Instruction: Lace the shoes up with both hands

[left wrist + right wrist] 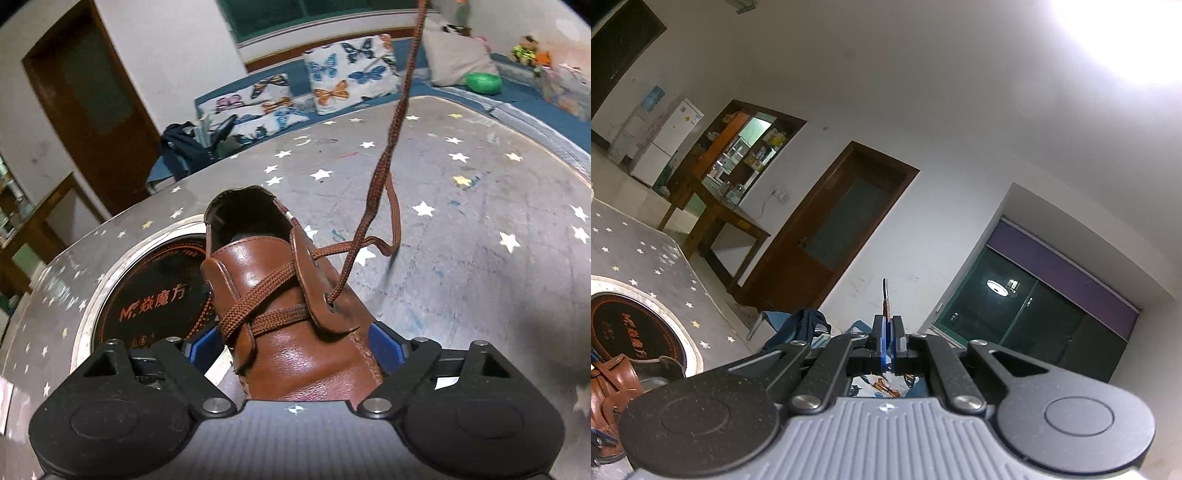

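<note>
L hand-held gripper (295,343) clamps brown shoe (295,332); R hand-held gripper (887,332) pinches lace (391,147) tip, pulled taut.

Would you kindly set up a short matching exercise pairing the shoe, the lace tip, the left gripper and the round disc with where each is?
1. shoe
2. lace tip
3. left gripper
4. disc

a. pinched in the right gripper
b. set into the table
c. between blue pads
d. around the shoe's toe

Pairs: 1-c, 2-a, 3-d, 4-b
</note>
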`<state>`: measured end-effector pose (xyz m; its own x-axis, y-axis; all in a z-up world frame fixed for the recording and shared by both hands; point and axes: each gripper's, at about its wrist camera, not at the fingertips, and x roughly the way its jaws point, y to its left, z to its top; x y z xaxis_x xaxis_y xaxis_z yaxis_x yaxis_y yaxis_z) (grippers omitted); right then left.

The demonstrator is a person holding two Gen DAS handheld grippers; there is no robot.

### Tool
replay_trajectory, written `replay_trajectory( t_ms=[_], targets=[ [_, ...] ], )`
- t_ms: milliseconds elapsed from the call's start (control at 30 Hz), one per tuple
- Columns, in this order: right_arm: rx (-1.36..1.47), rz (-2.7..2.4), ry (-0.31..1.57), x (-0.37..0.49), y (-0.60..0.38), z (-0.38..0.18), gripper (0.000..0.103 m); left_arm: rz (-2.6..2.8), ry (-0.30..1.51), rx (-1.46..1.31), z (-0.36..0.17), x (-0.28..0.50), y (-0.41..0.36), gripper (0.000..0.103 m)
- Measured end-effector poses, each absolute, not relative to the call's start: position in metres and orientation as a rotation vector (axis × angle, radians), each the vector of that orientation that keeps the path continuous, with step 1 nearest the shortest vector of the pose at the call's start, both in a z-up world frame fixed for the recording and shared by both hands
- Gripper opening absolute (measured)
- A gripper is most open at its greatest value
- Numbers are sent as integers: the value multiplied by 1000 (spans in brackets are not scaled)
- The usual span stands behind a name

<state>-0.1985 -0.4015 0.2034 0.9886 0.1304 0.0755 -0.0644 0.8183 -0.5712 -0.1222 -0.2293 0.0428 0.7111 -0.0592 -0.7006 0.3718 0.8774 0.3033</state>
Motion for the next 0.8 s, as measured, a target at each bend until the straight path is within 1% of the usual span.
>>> replay_trajectory(
  t_ms=[300, 433, 767, 800],
  targets=[
    [-607, 110, -114, -196, -396, 207, 1, -267, 786, 370, 47, -119, -220, 91],
    [-618, 107, -117, -193, -395, 209, 1, -272, 800, 331, 51, -117, -215, 91],
    [-645, 107, -92, -189, -395, 205, 1, -329, 800, 217, 69, -124, -191, 87],
    [-649, 108, -89, -189, -395, 204, 1, -337, 797, 205, 71, -125, -188, 85]
  ],
)
